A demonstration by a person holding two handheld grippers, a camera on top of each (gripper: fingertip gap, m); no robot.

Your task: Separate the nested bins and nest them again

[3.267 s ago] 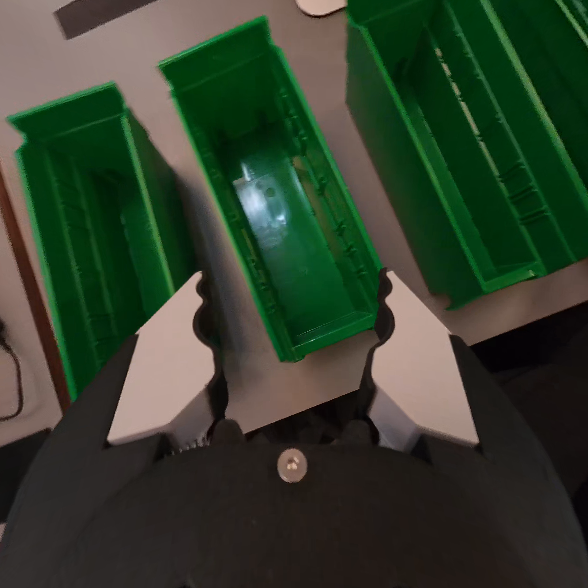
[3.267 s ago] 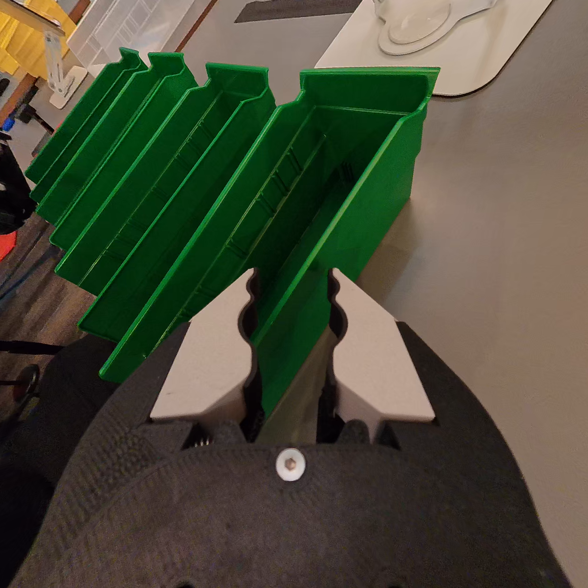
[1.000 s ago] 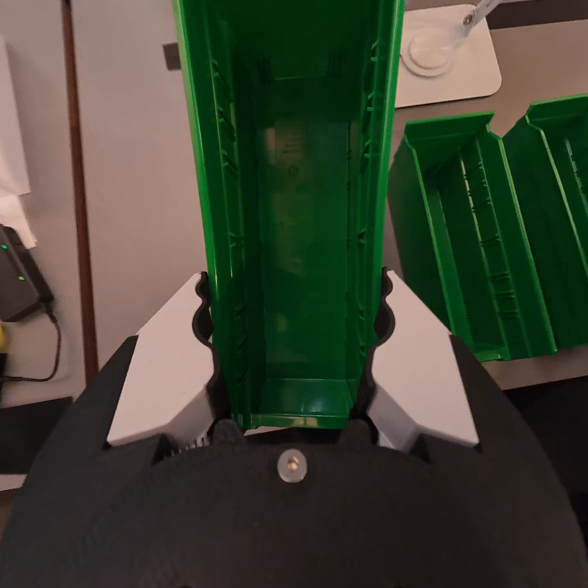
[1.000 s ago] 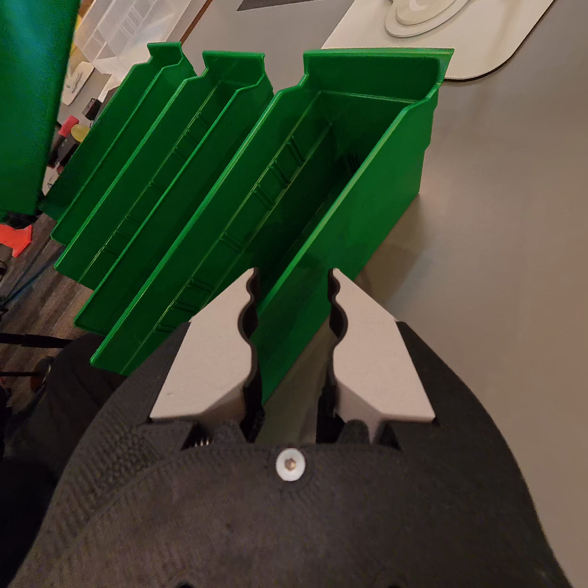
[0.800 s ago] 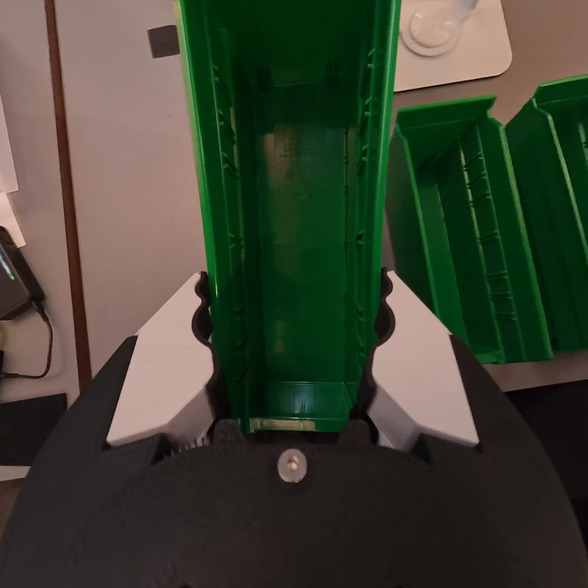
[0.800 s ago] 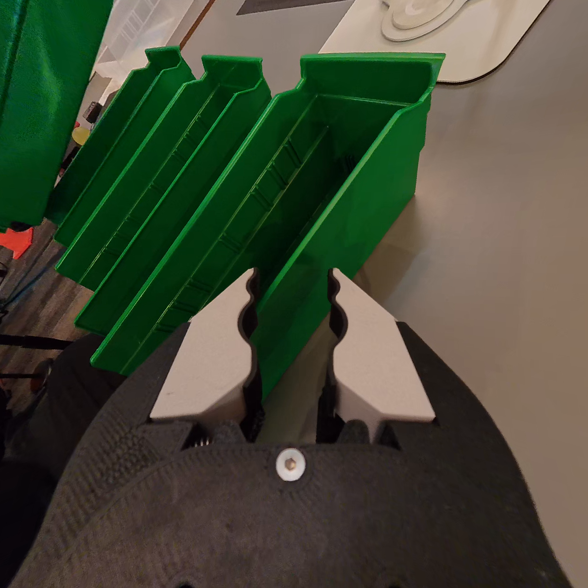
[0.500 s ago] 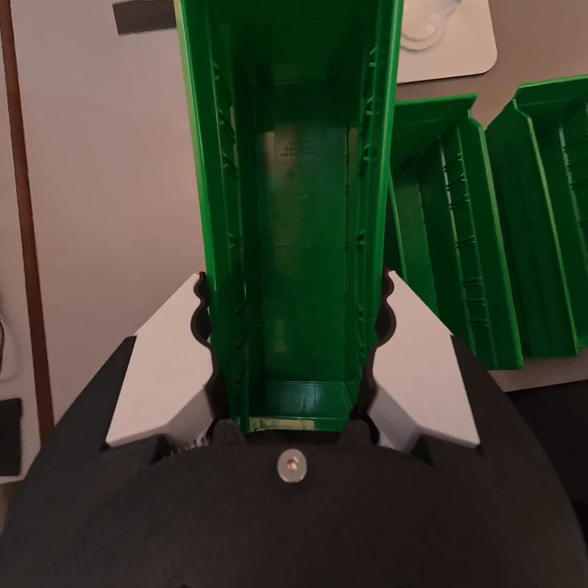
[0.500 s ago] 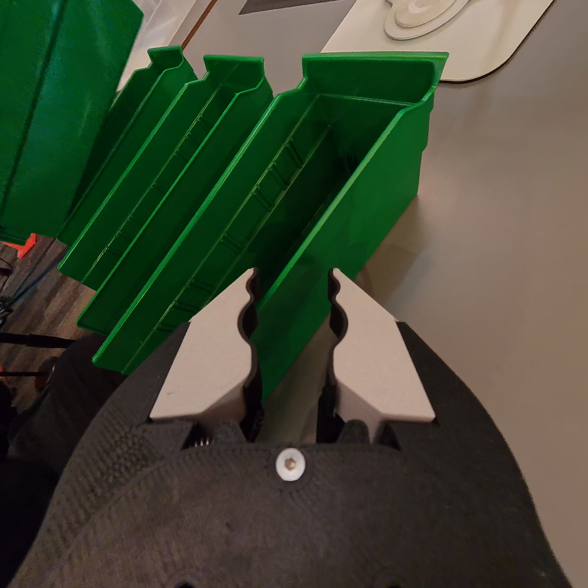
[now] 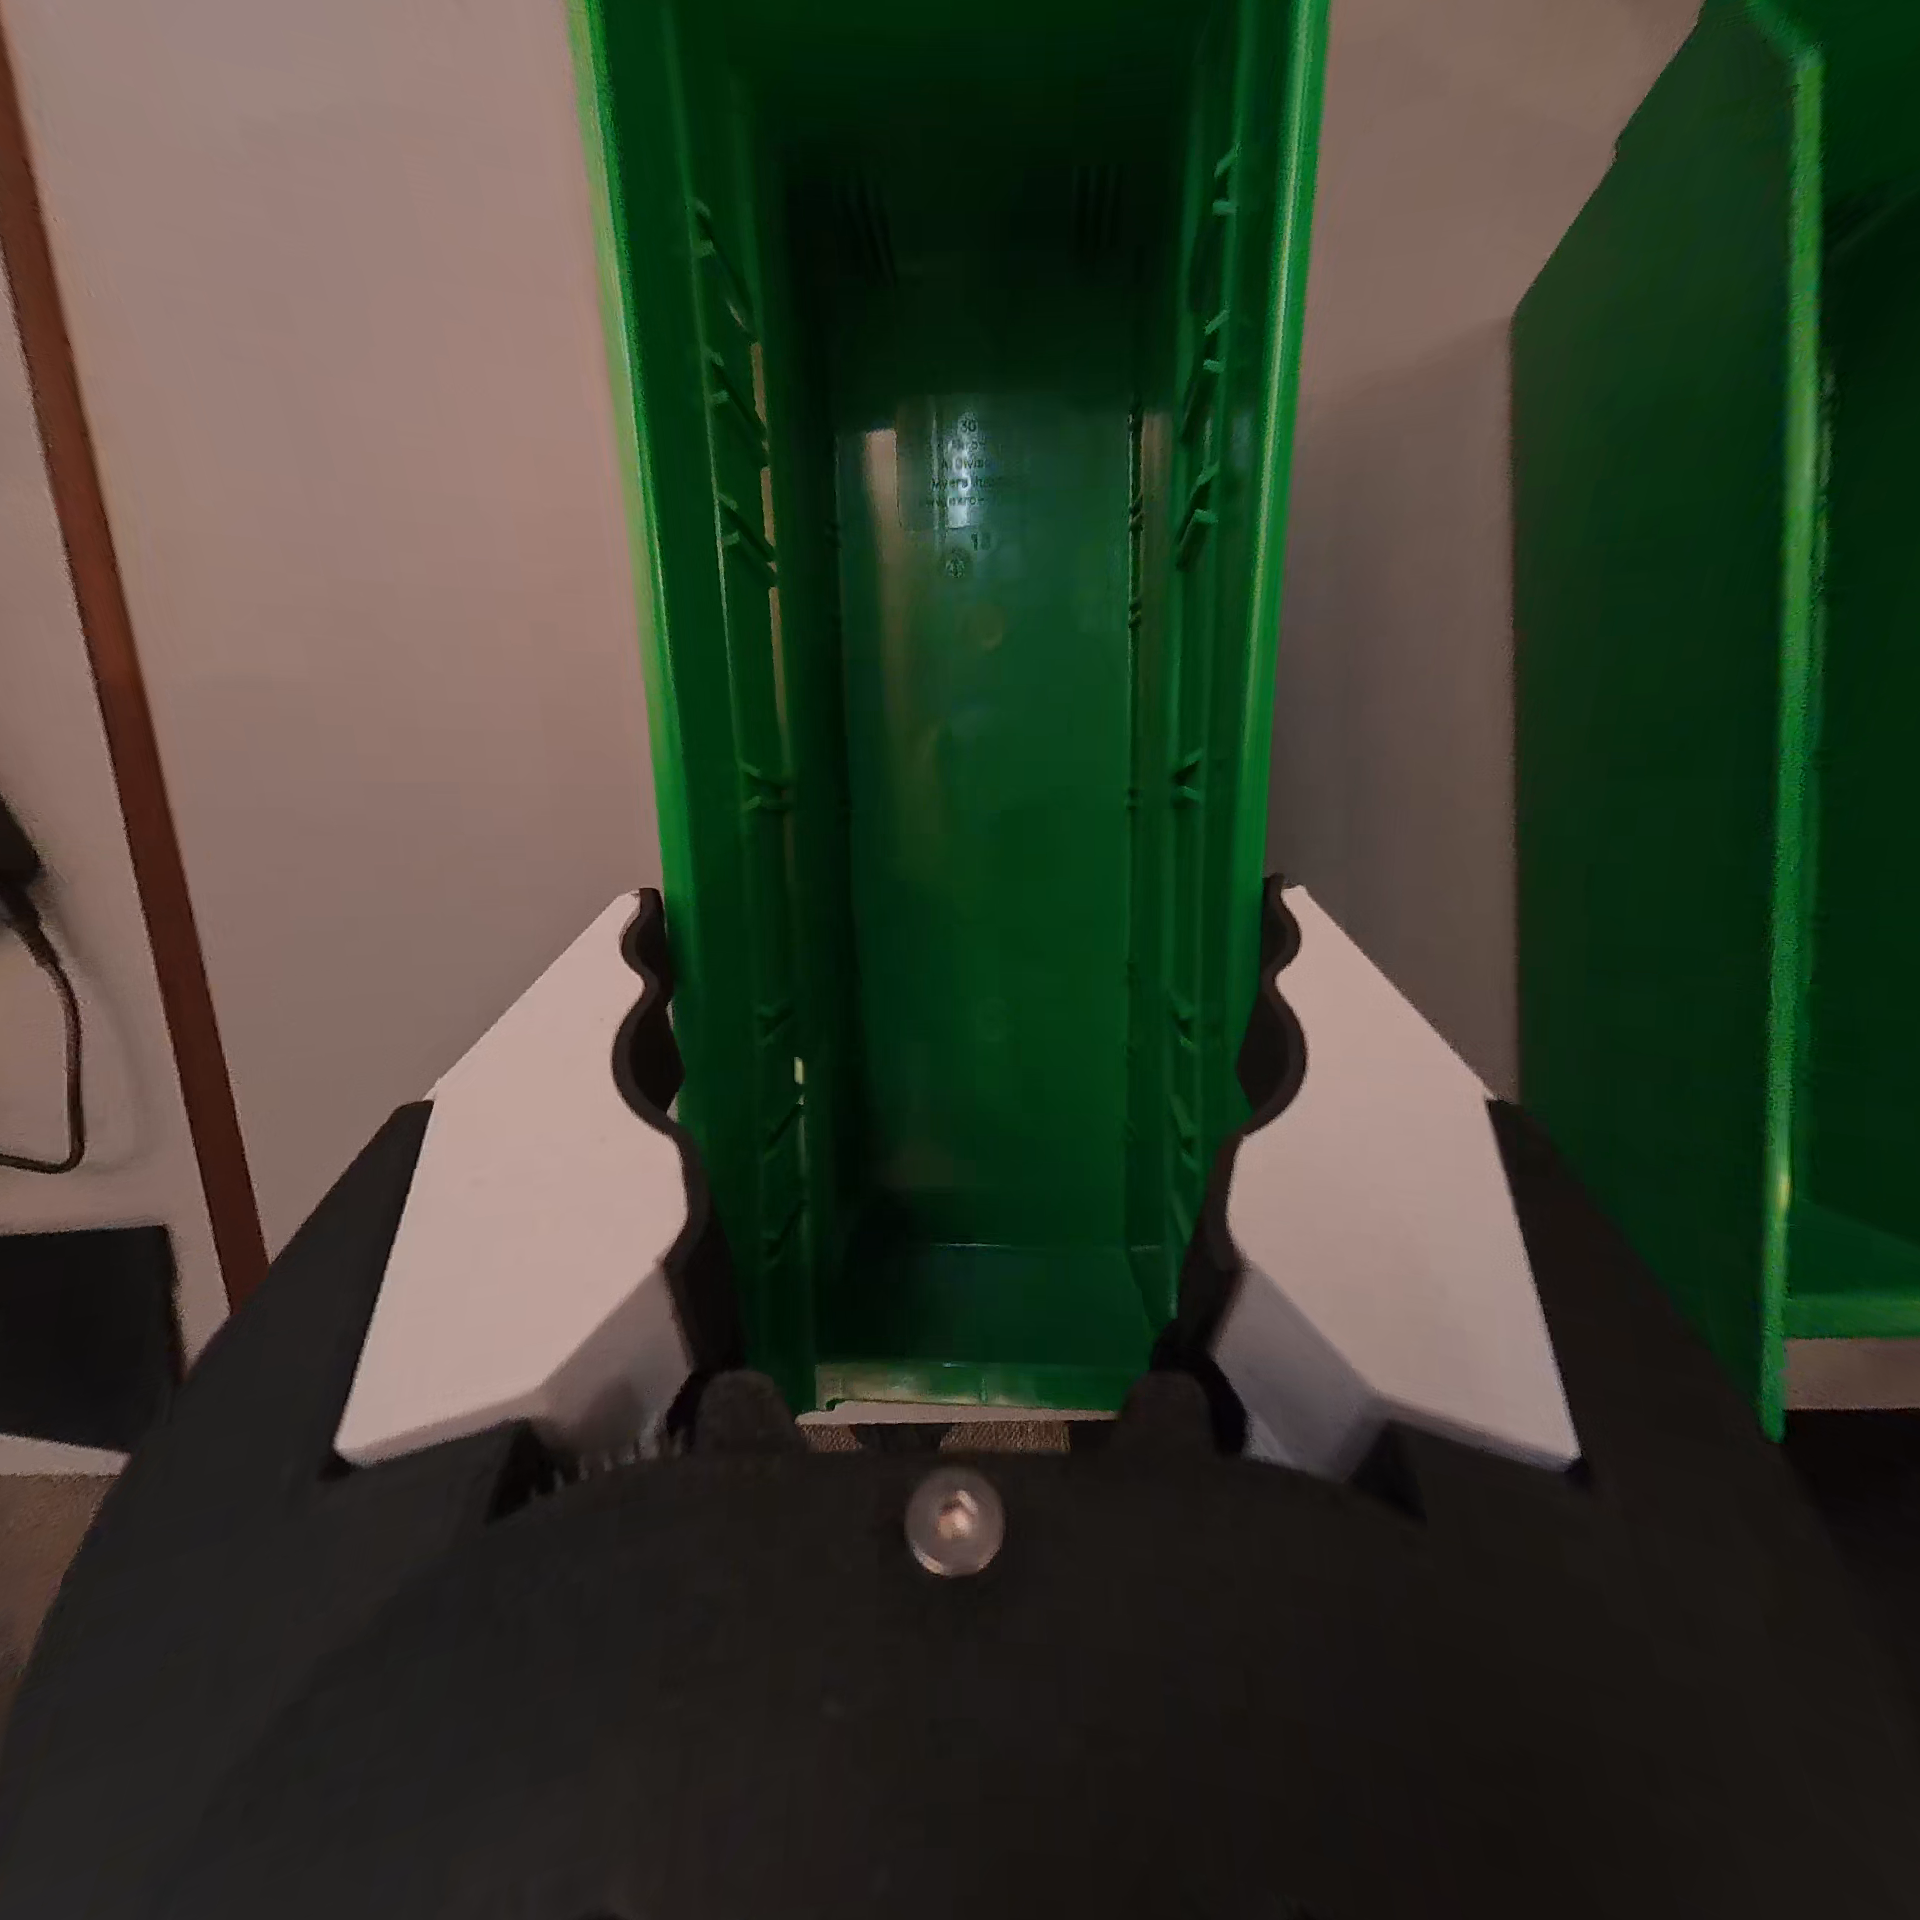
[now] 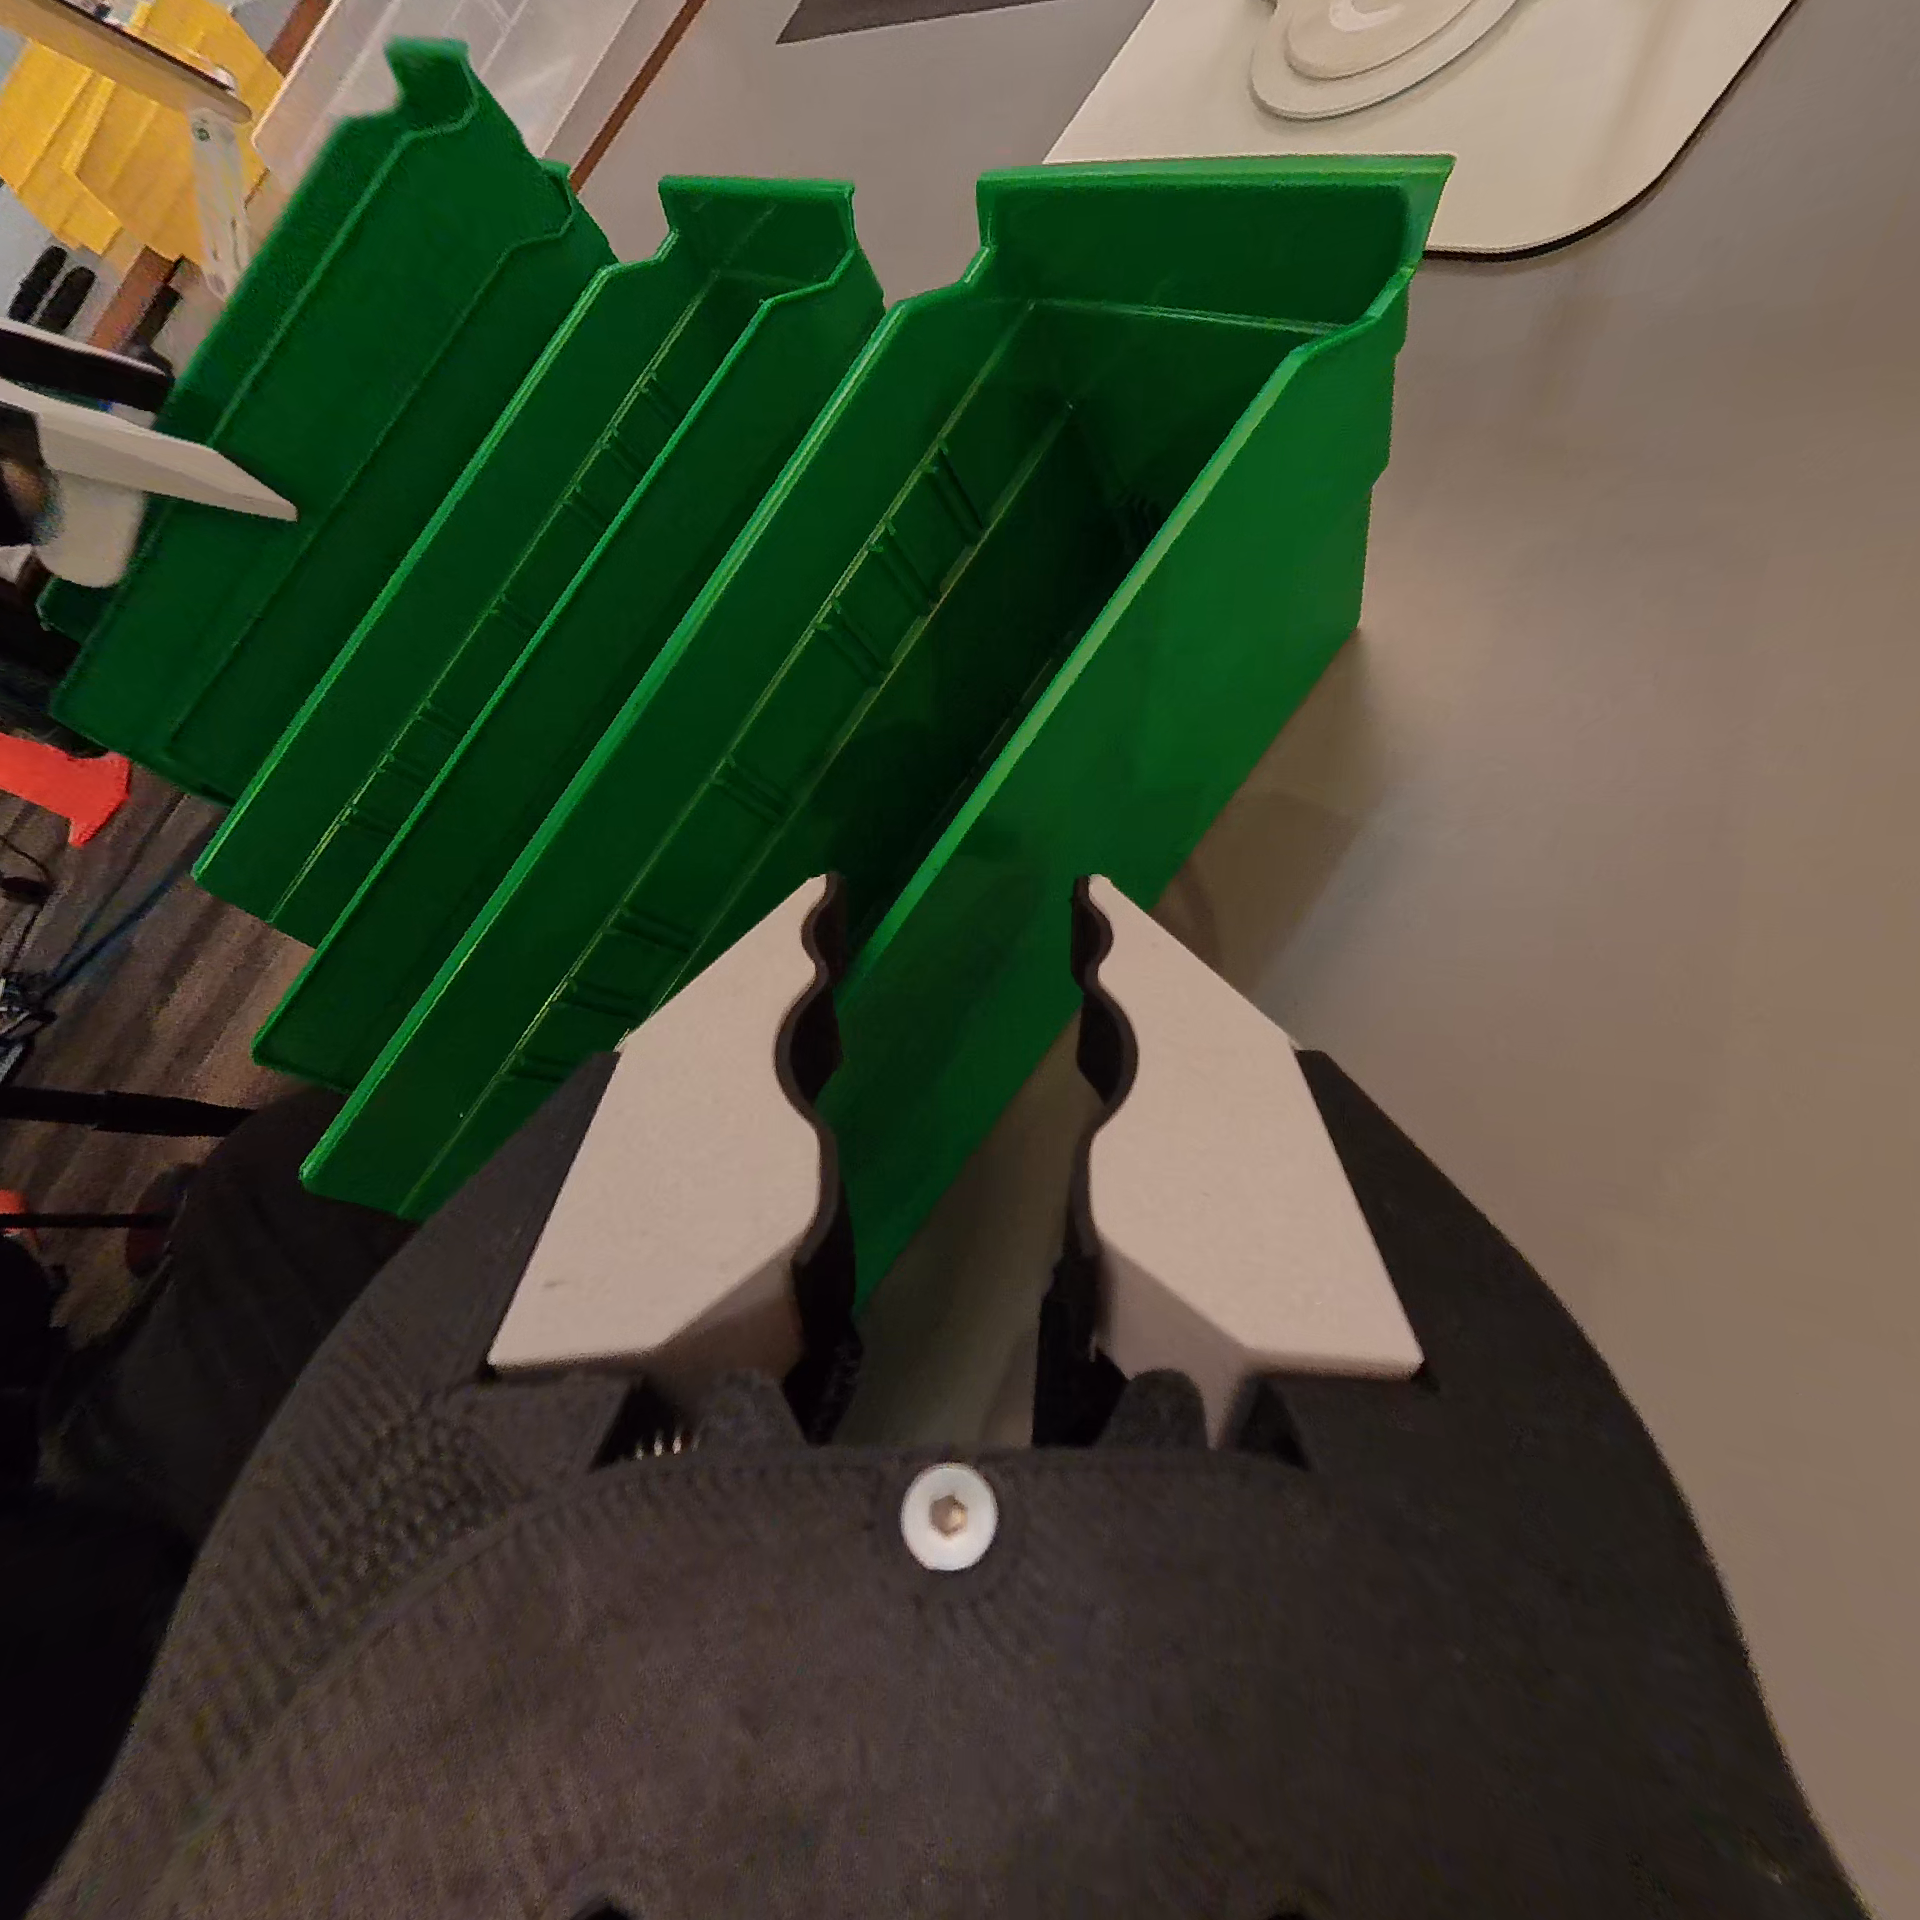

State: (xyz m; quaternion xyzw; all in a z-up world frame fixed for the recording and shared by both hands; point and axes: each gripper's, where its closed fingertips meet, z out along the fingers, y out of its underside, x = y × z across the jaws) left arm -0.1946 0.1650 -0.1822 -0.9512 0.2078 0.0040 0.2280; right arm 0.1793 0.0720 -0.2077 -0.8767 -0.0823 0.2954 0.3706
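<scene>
My left gripper (image 9: 961, 904) is shut across the width of a long green bin (image 9: 977, 727), one finger on each side wall, with the open top facing me. This held bin also shows in the right wrist view (image 10: 395, 364) at the left end of the row, with a white finger (image 10: 156, 468) of the left gripper beside it. A second green bin (image 9: 1662, 727) stands close on its right. My right gripper (image 10: 951, 883) is open and straddles the right wall of the nearest green bin (image 10: 1195, 623). That wall touches its left finger only.
Another green bin (image 10: 582, 623) stands between the held bin and the nearest one. A white mat (image 10: 1507, 125) with a round base lies at the back right on the grey table (image 10: 1610, 831). A brown strip (image 9: 114, 675) and a black cable (image 9: 62, 1039) are at the left.
My left gripper has closed on a bin, lifted it, carried it to the right and brought it down close beside the row. My right gripper has stayed around the nearest bin's wall.
</scene>
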